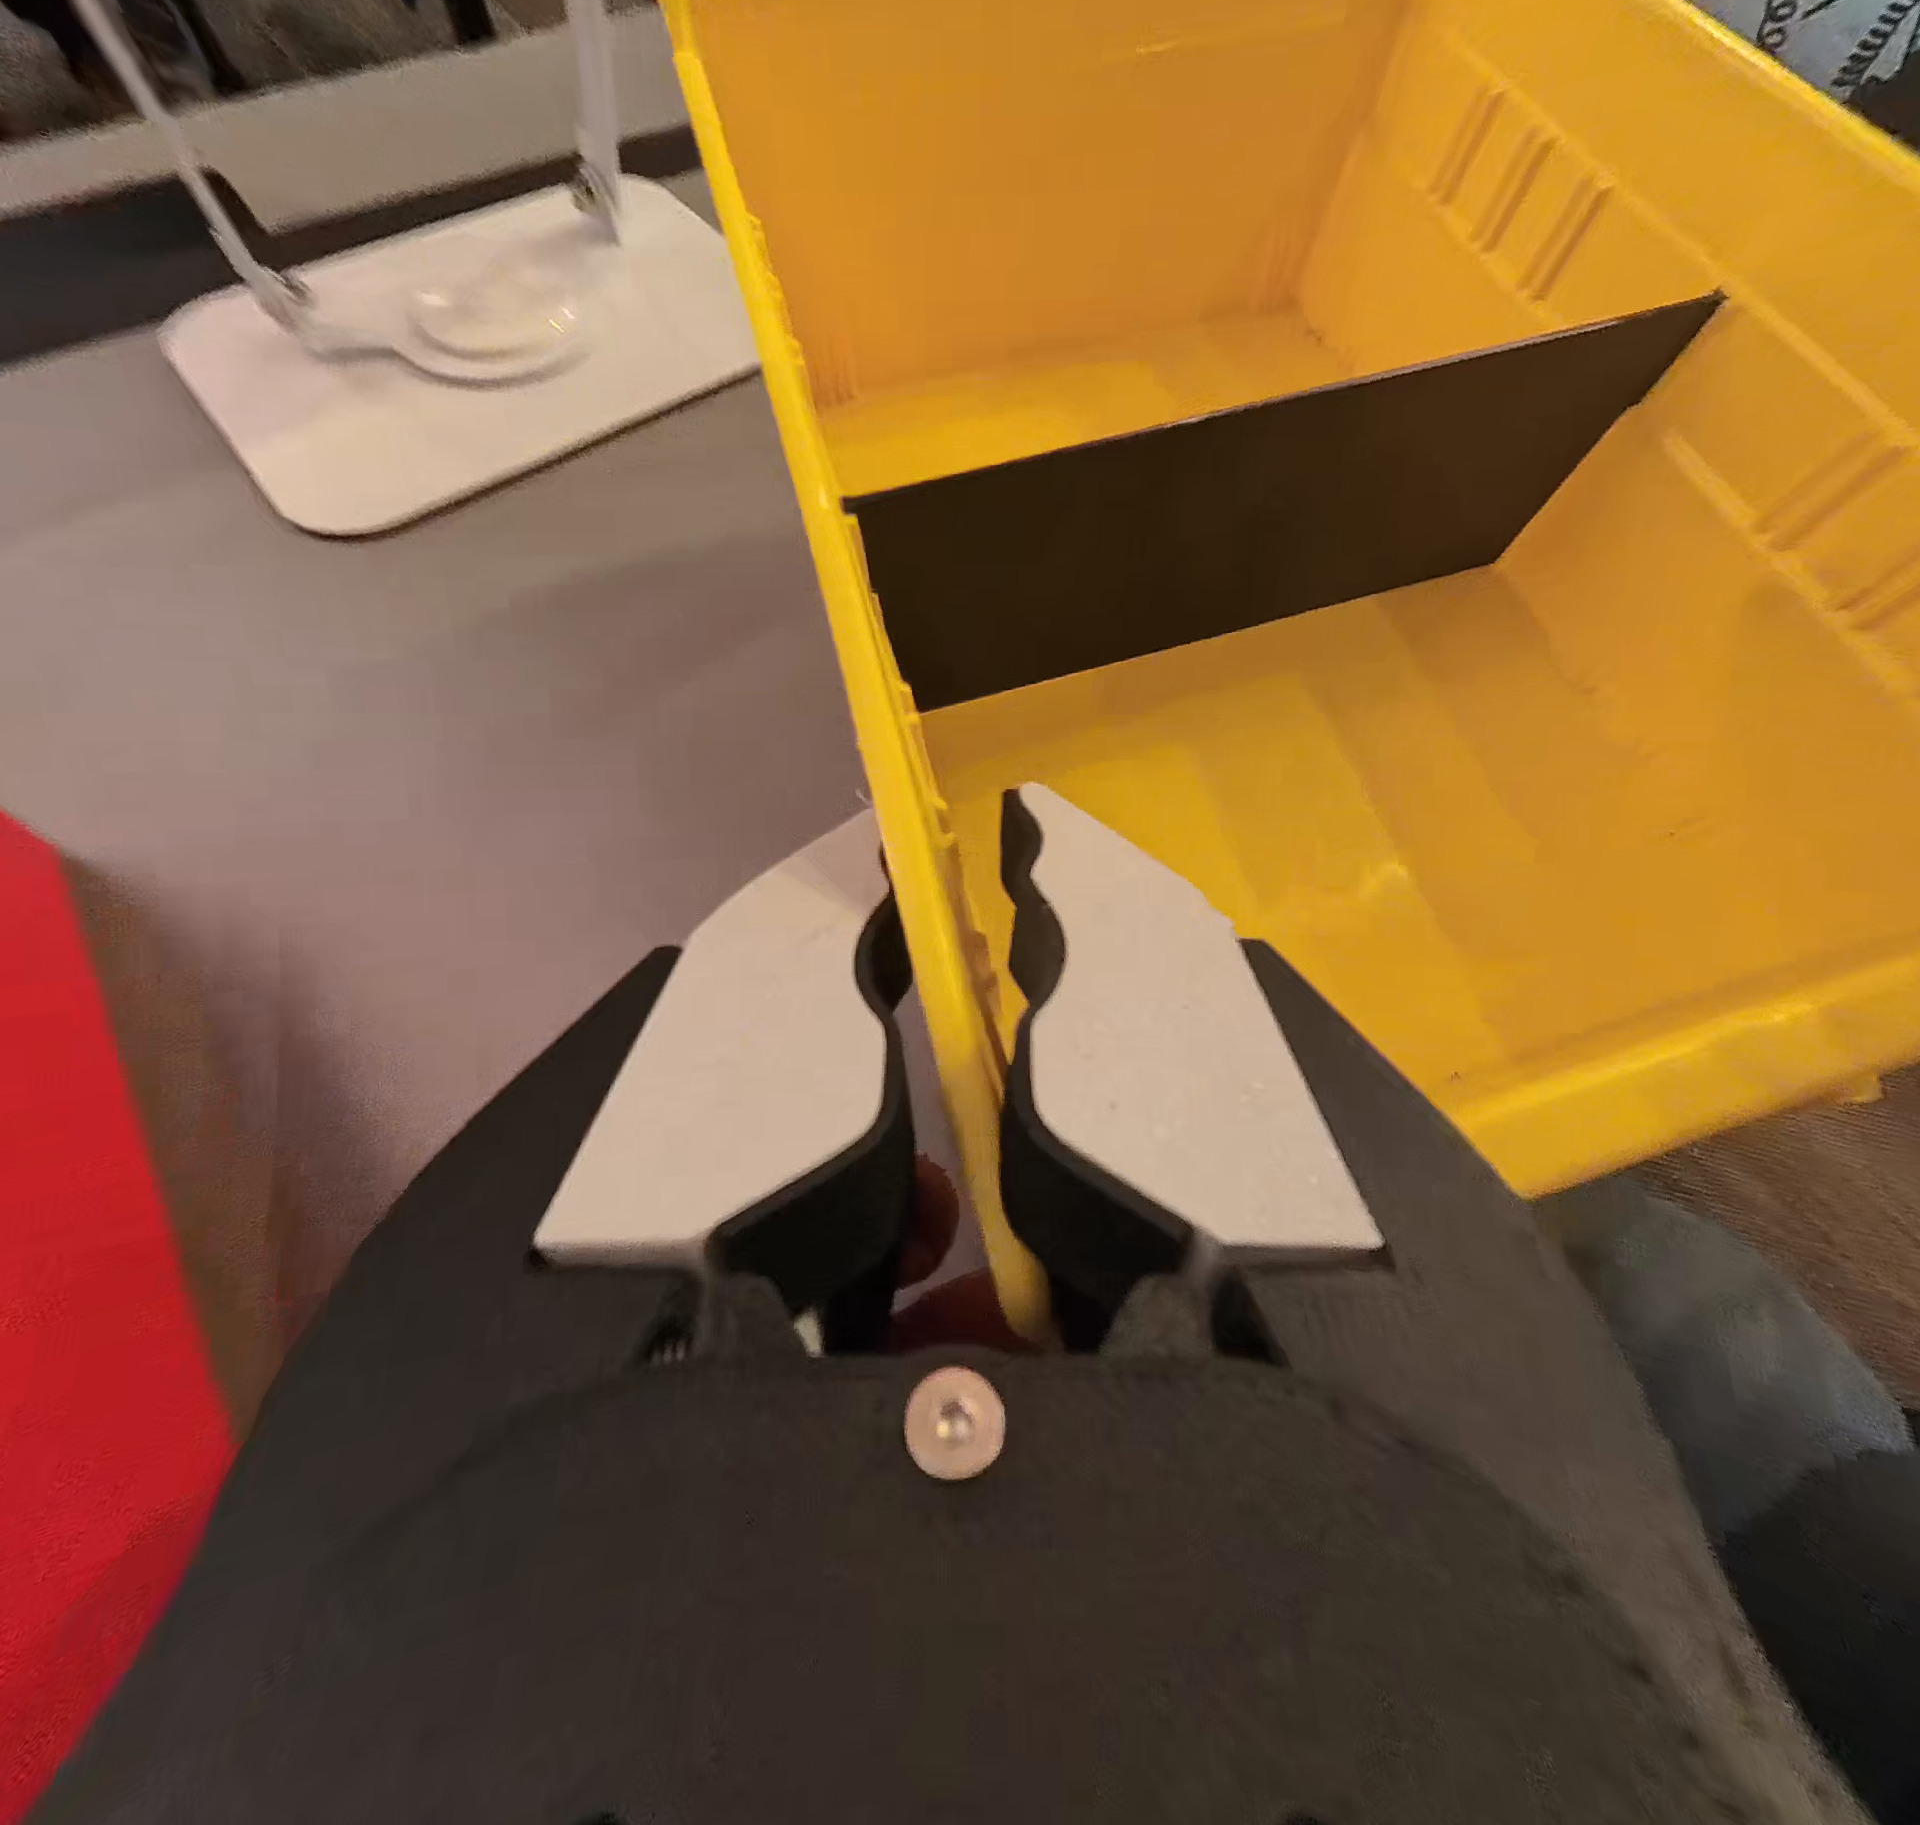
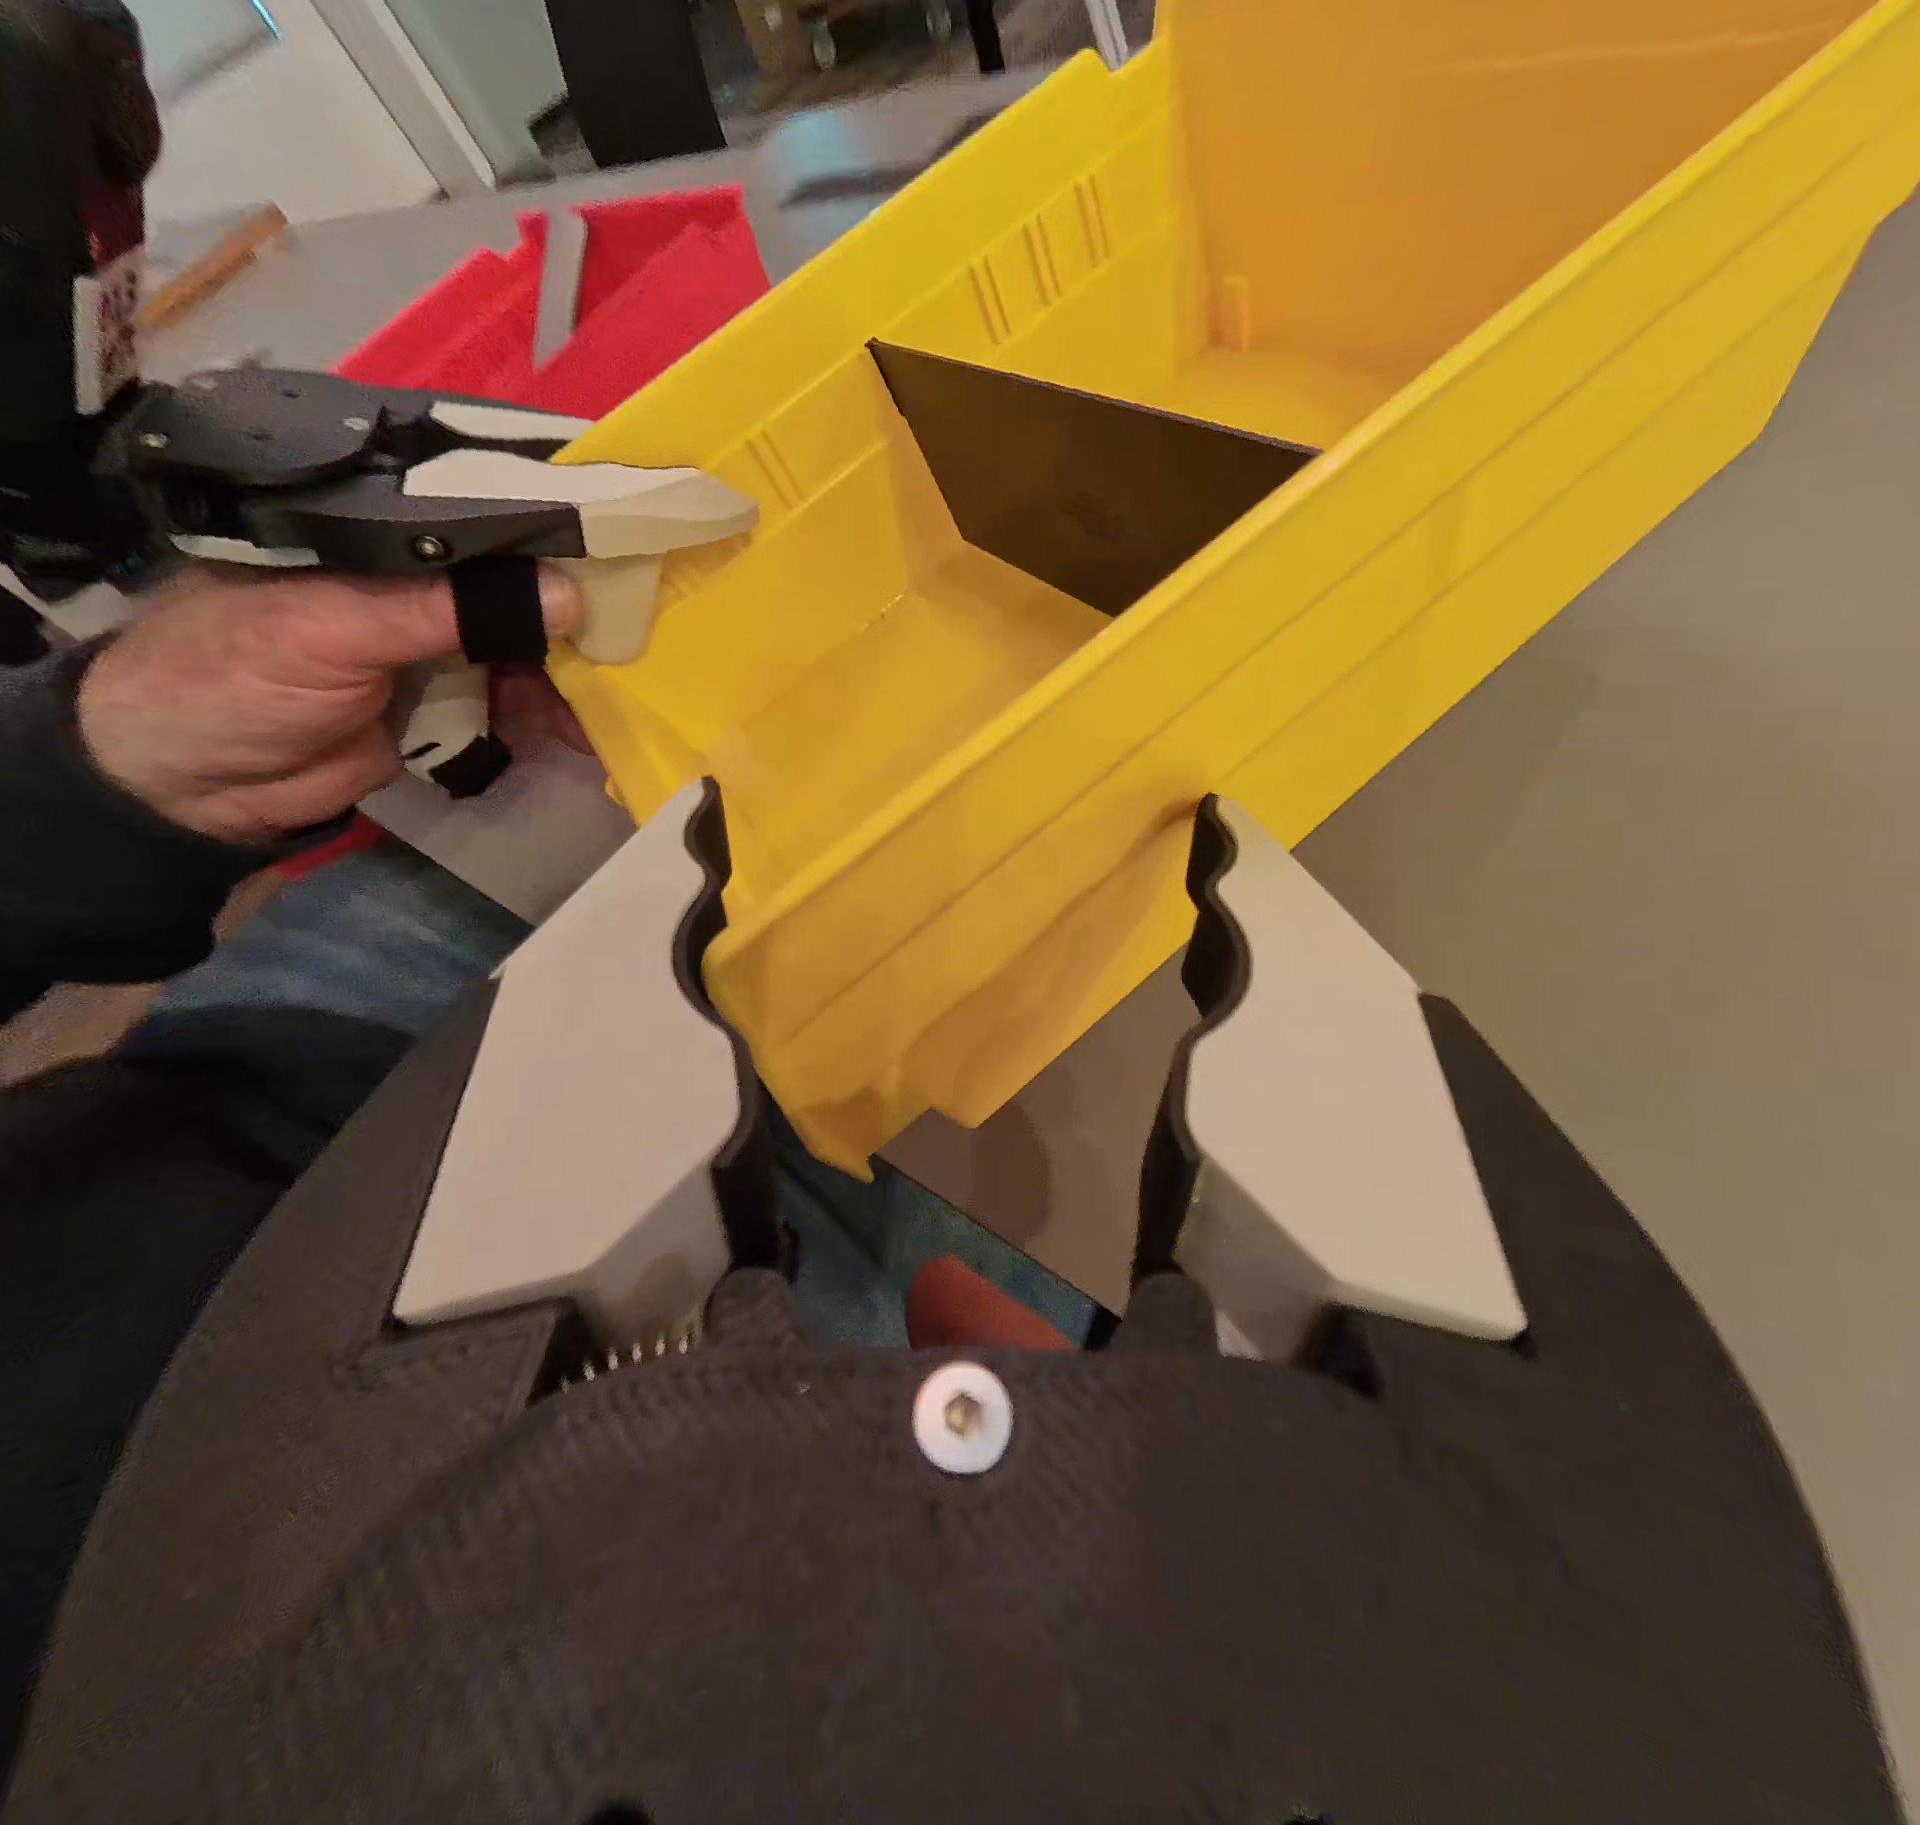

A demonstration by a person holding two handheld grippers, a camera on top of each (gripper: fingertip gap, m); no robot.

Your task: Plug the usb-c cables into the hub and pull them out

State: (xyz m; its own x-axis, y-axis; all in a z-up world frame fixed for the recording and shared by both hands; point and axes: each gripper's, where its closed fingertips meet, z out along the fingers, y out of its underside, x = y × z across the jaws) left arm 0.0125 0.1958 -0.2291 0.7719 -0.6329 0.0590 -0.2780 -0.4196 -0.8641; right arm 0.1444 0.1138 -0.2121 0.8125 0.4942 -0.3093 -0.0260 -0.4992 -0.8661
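Yellow plastic fills both of my views: a long open-topped storage bin (image 1: 1299, 217) with a thin black divider panel (image 1: 1247, 518) slotted across its middle, and both compartments look empty. My left gripper (image 1: 951, 861) is clamped on the bin's side wall, one finger outside and one inside, with the wall pinched between the black wavy pads; the right wrist view confirms it, showing that same tool biting the wall while a person's hand (image 2: 260, 695) squeezes its handle. My right gripper (image 2: 956, 819) stands wide apart and grips nothing; the bin's near corner sits between its fingers, close against the inner pad of one finger (image 2: 582, 1048), and well clear of the other. The bin appears tilted, its near end hanging past the edge of the grey tabletop (image 2: 1662, 736), so I judge it is being carried or repositioned. As for the task itself, I can find no usb-c cables and no hub in either view, inside the bin or on the table, so I cannot tell where they lie. By my reading, no plugging has begun and every insertion and pull-out is left to do. Off to the side I see a red ribbed plastic bin (image 2: 634, 289) and a white flat stand base (image 1: 457, 383) with slim uprights.
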